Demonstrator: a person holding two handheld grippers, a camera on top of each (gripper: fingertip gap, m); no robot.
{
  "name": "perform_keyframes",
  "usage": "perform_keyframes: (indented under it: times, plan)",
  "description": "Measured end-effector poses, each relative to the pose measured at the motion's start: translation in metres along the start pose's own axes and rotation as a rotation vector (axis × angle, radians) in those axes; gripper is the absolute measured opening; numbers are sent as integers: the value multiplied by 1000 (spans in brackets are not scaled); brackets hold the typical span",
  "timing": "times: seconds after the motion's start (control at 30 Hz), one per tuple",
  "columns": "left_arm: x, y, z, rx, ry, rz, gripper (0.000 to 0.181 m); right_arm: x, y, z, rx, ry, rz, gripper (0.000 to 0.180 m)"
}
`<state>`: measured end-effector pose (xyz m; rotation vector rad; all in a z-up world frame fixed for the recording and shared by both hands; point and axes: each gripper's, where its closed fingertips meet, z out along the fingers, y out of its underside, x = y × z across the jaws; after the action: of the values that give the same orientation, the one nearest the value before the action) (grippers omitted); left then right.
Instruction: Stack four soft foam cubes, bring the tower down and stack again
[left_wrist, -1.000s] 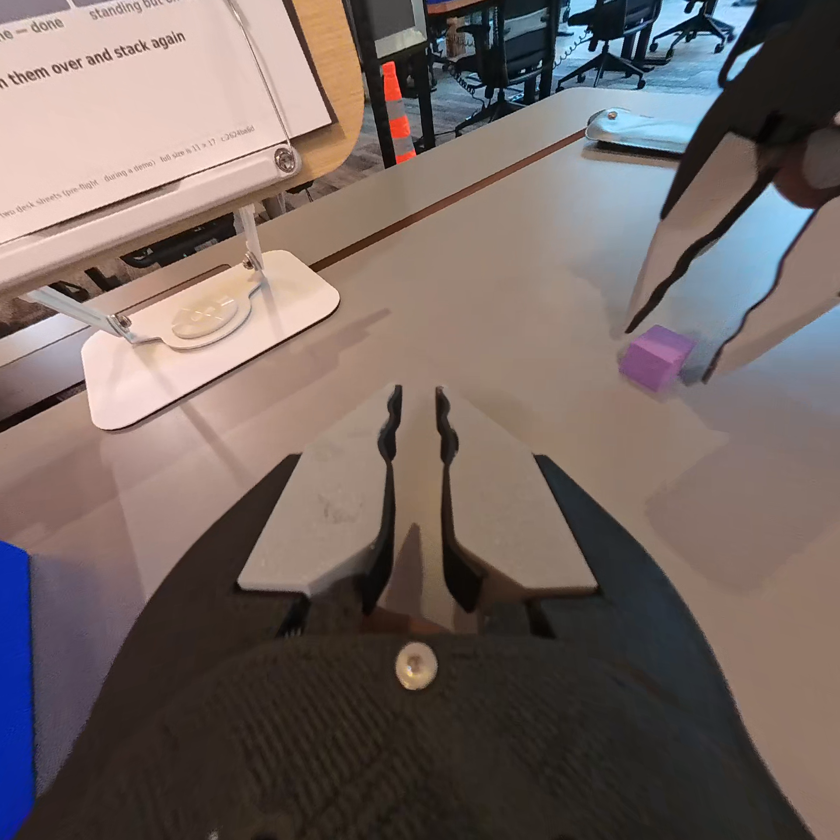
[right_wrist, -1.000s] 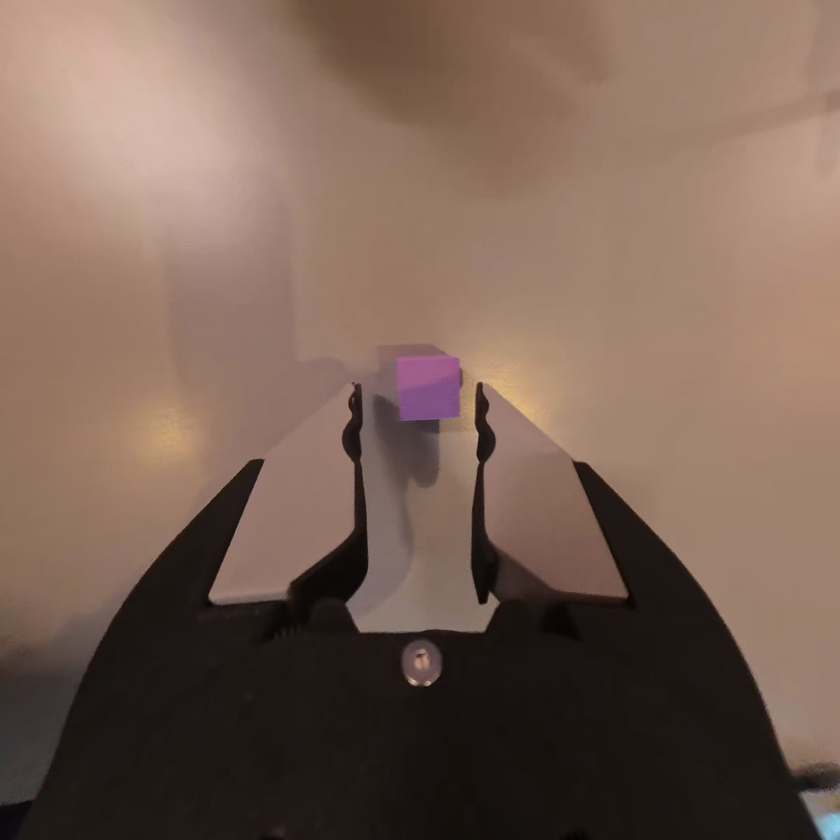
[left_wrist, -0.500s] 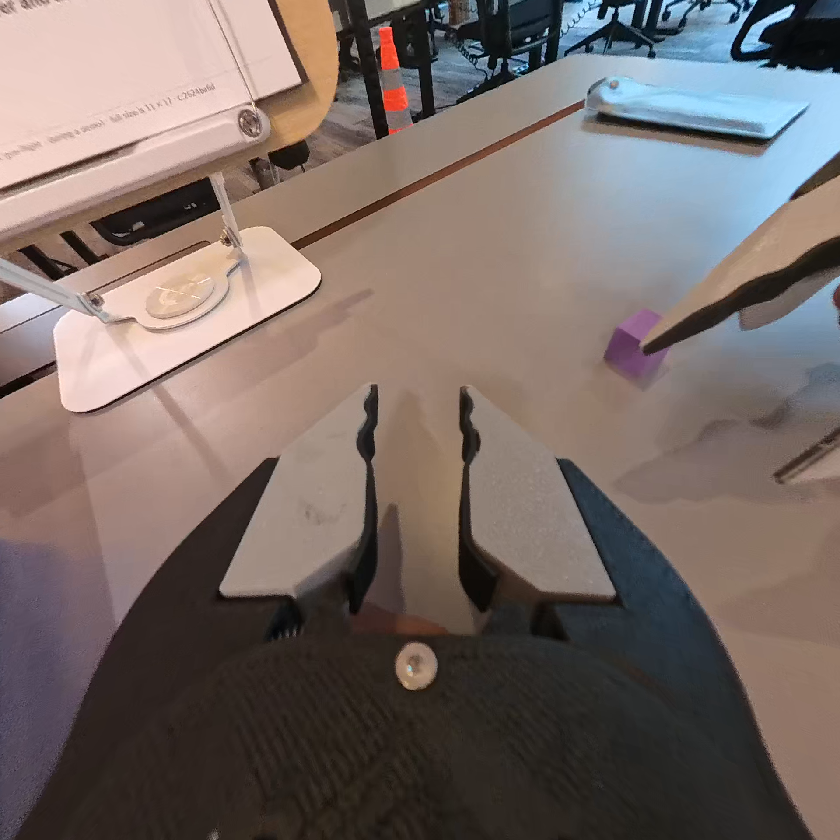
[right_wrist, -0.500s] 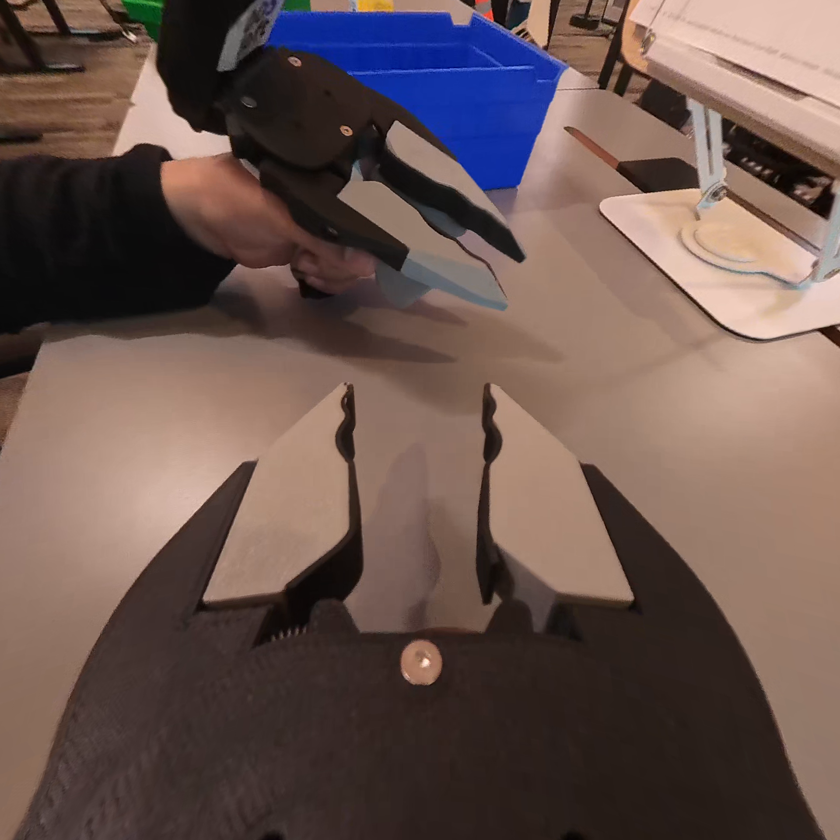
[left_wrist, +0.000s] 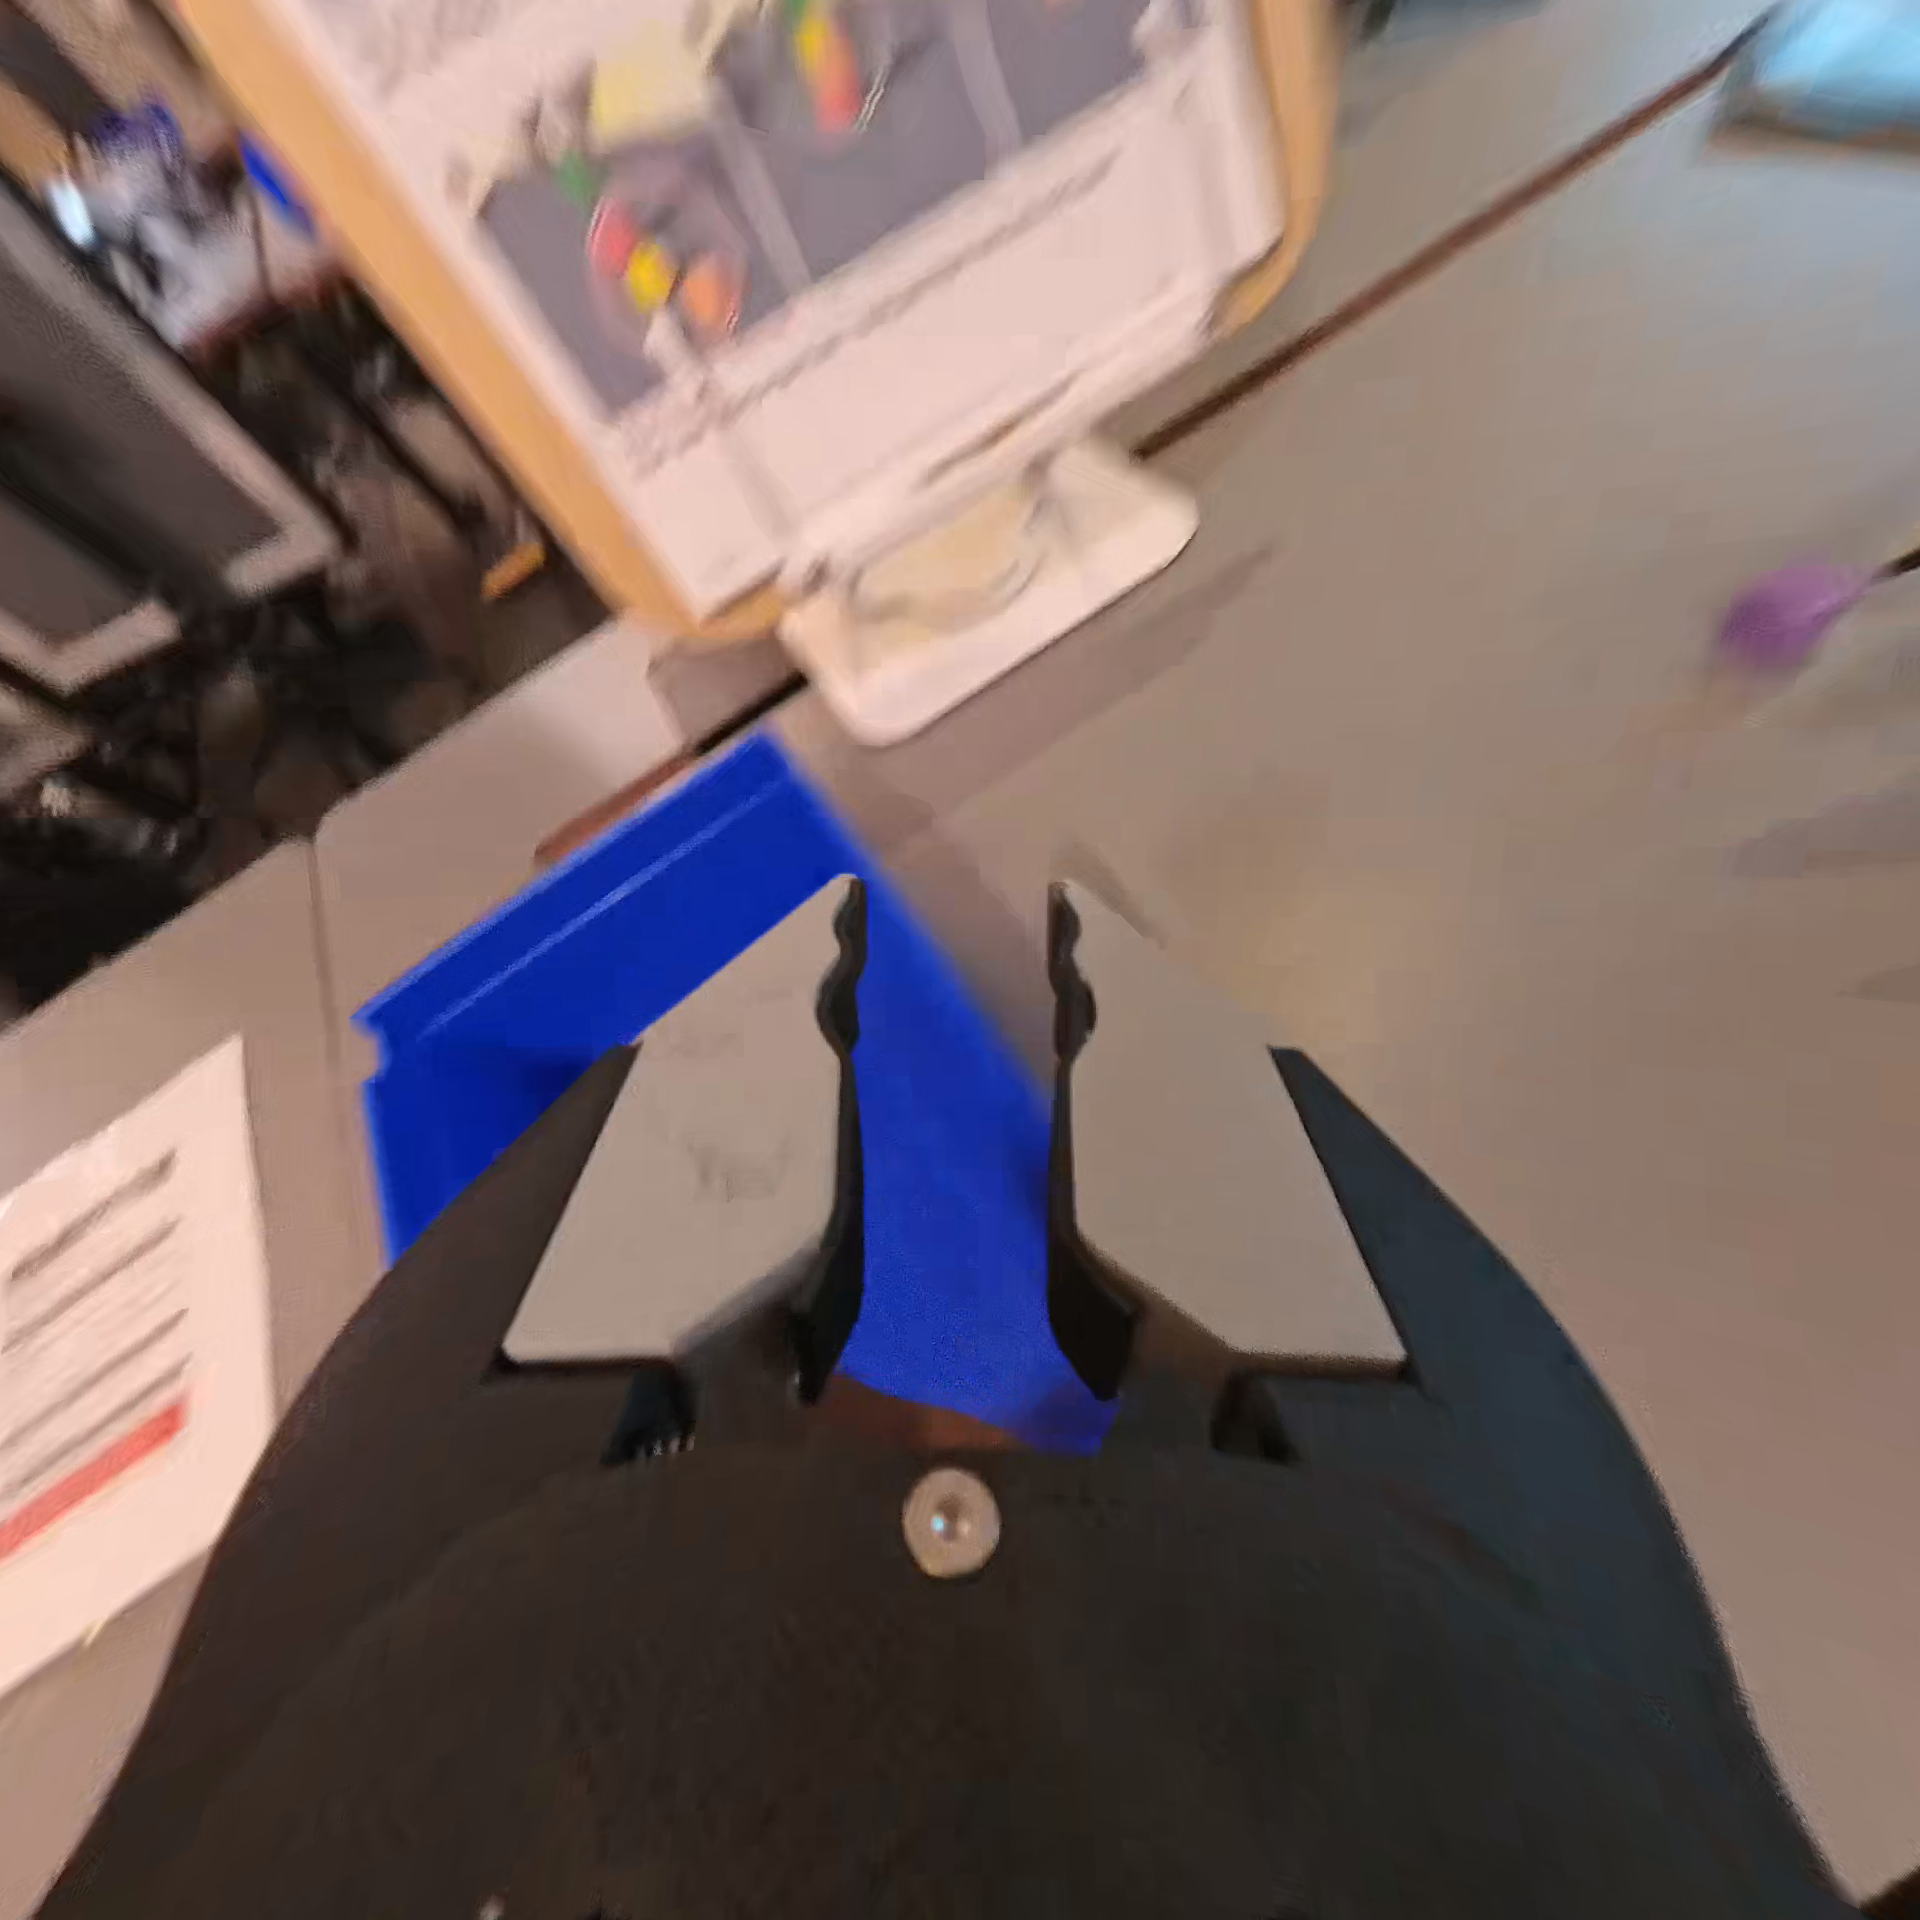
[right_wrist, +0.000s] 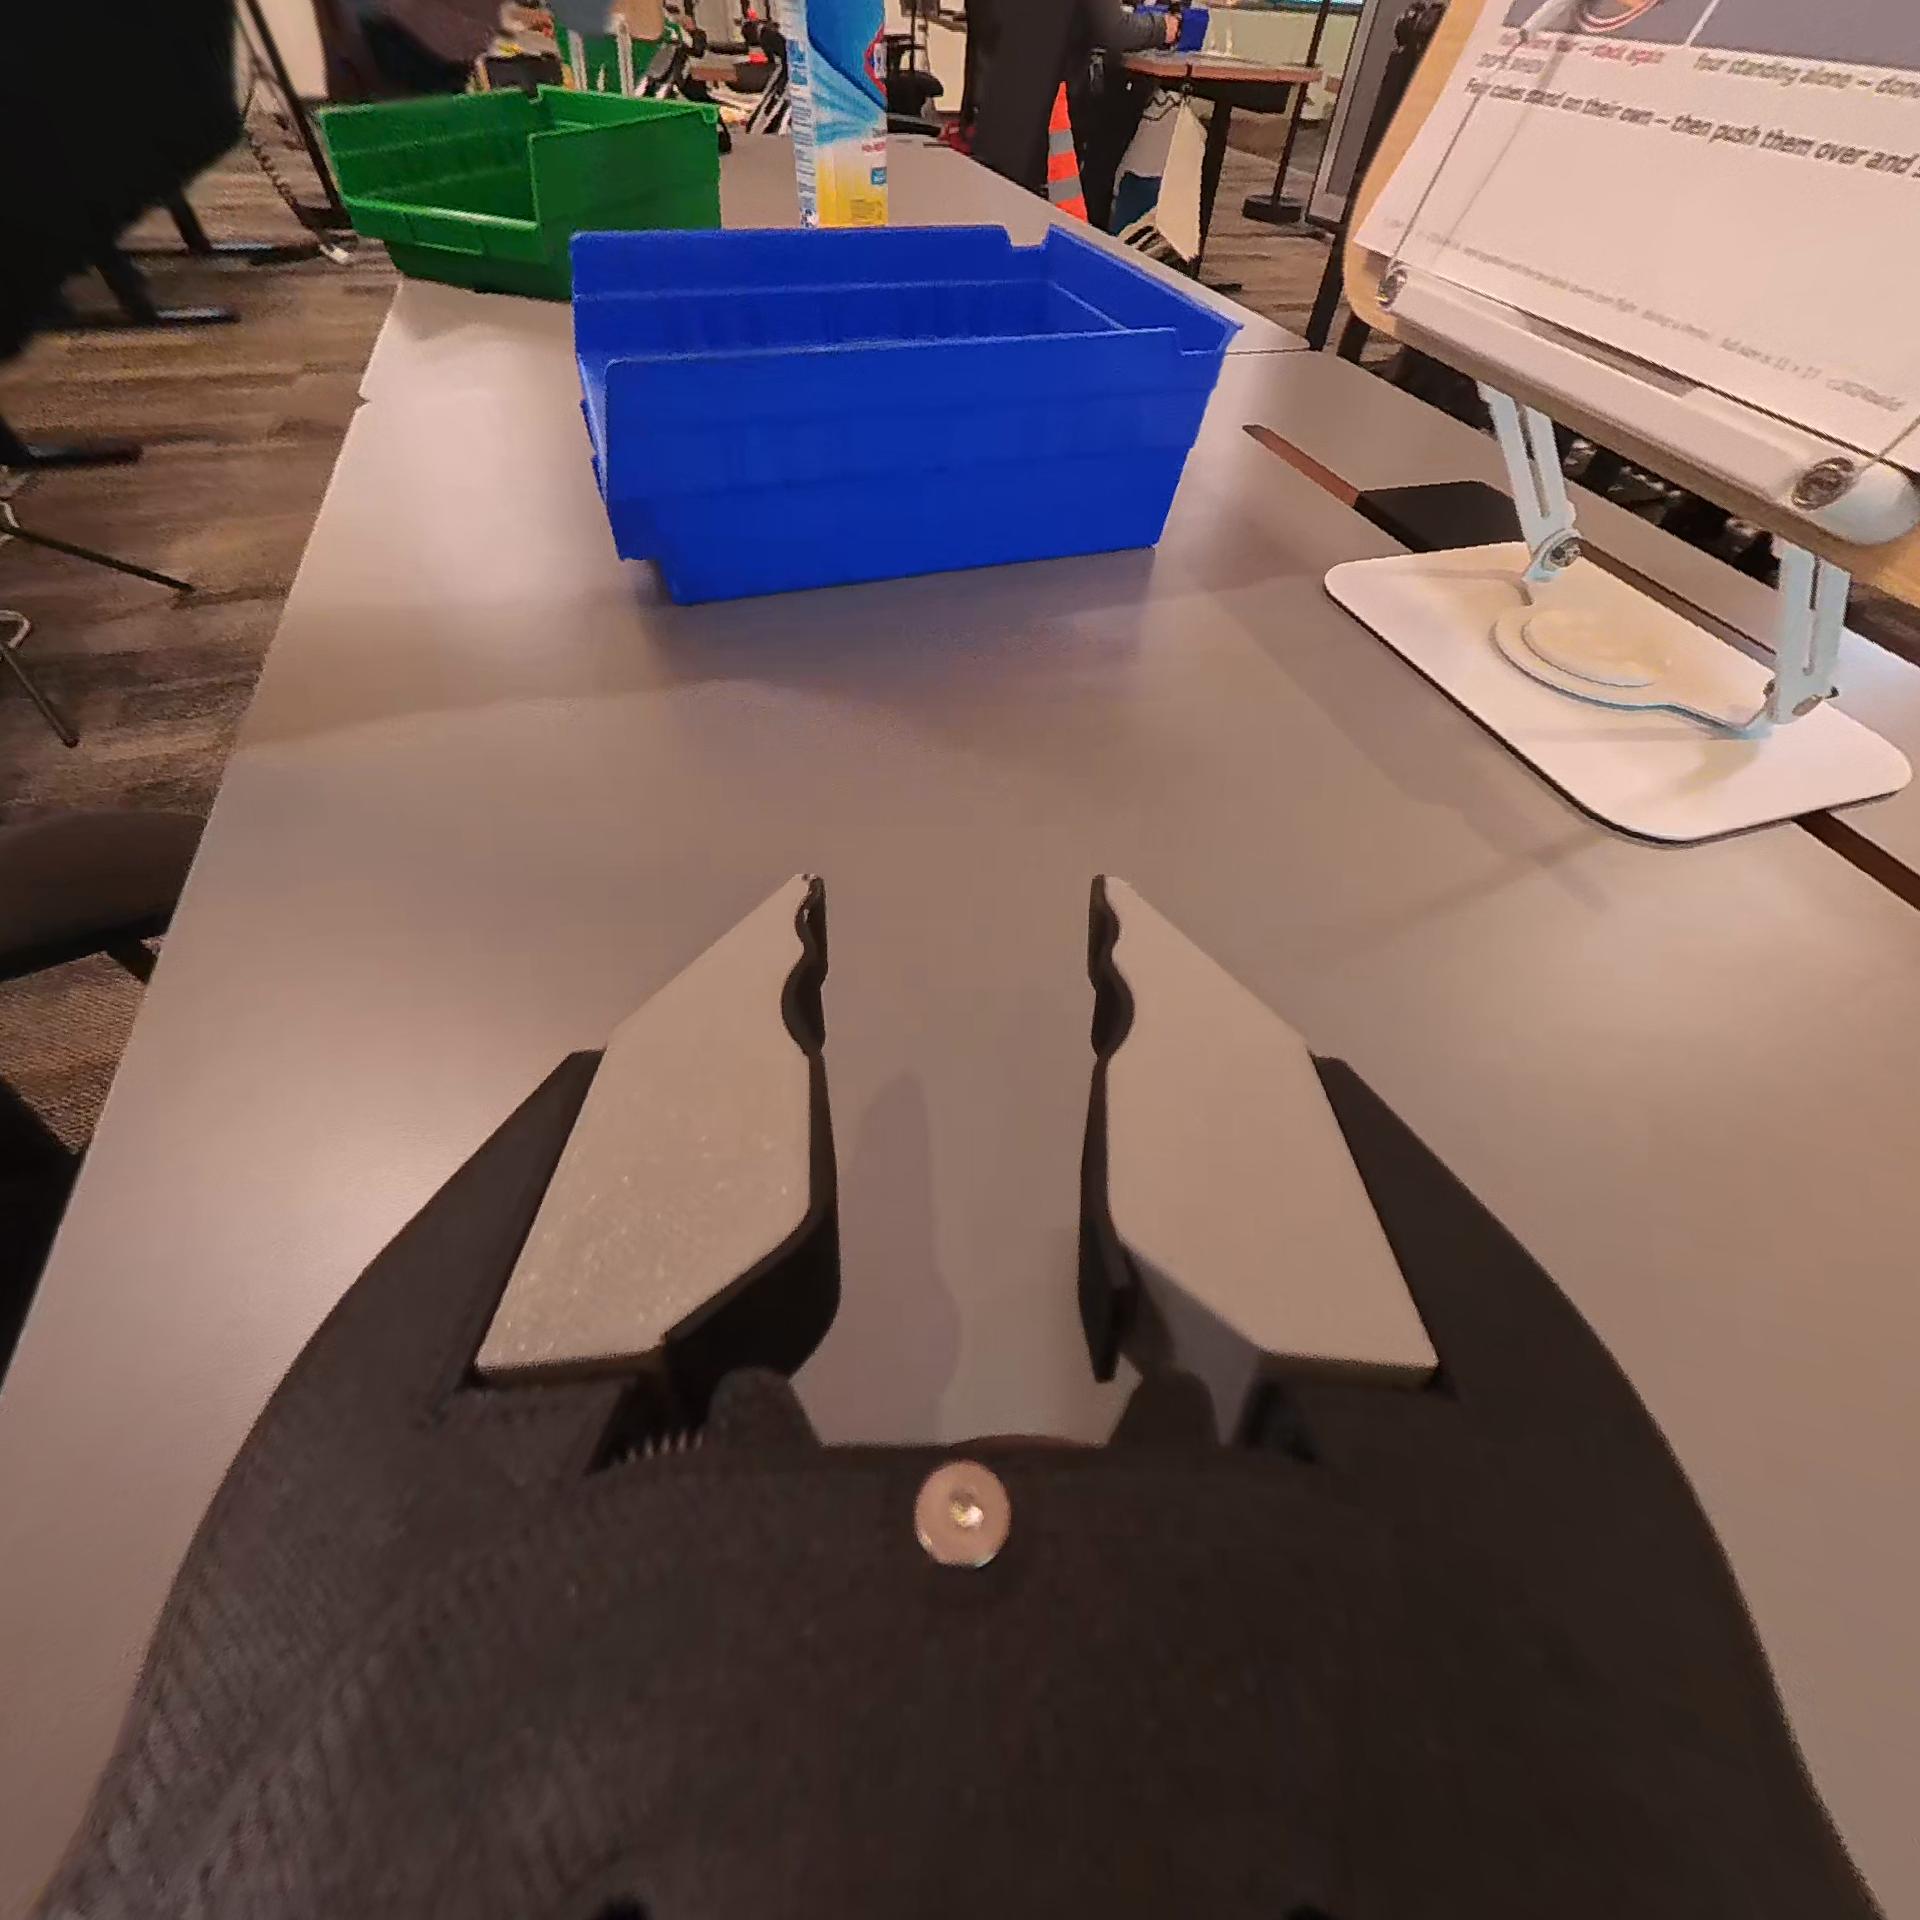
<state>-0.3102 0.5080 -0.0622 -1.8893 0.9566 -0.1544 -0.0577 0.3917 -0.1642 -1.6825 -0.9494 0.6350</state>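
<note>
A purple foam cube (left_wrist: 1779, 623) sits on the grey table (left_wrist: 1455, 790) at the far right of the blurred left wrist view; no other cube shows. My left gripper (left_wrist: 954, 906) is open and empty, held above the blue bin (left_wrist: 644, 966), well left of the cube. My right gripper (right_wrist: 956, 896) is open and empty, low over the bare table (right_wrist: 727, 748), pointing toward the blue bin (right_wrist: 894, 416). The cube does not show in the right wrist view.
A white document stand (right_wrist: 1621, 686) with a tilted sheet holder (left_wrist: 831, 229) is at the table's far edge. A green bin (right_wrist: 520, 177) and a spray bottle (right_wrist: 842, 104) stand beyond the blue bin. A paper sheet (left_wrist: 94, 1330) lies left of the blue bin. The grippers' ends are close to 30 cm from one another.
My left gripper swung left from the cube's area to over the blue bin and opened wider. My right gripper lifted off the purple cube, leaving it on the table, and turned toward the bin.
</note>
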Motion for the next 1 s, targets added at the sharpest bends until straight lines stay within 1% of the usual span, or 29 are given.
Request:
perform_keyframes:
  times: [0.07, 0.17, 0.3, 0.37, 0.53, 0.63, 0.7, 0.8, 0.87, 0.93, 1.0]
  plan:
    - [-35, 42, 10, -177, -10, -54, 41, -3, 2, 2, -13, -8, -9, 48]
    - [-64, 104, 28, -408, -4, -118, 42, -5, 7, 6, -33, -10, -24, 48]
    - [-79, 164, 45, -652, -29, -4, 43, -5, 9, 7, -35, -14, -20, 48]
    - [-83, 180, 51, -734, -26, 16, 44, -4, 9, 6, -32, -17, -8, 47]
    - [-82, 190, 65, -794, 42, 18, 46, -2, 13, 7, -41, -19, 4, 46]
    - [-77, 204, 65, -860, 94, 7, 54, -4, 12, 7, -40, -28, 1, 45]
    - [-80, 210, 66, -883, 89, 16, 54, -7, 11, 7, -38, -34, -5, 45]
    - [-92, 214, 69, -881, 23, 33, 45, -11, 10, 8, -37, -47, -13, 43]
    - [-91, 211, 70, -863, 30, 22, 38, -14, 11, 9, -42, -54, -16, 44]
    - [-91, 202, 68, -818, 18, 43, 30, -14, 12, 9, -46, -53, -20, 43]
    - [-93, 181, 62, -724, -8, 37, 26, -13, 10, 8, -40, -53, -14, 43]
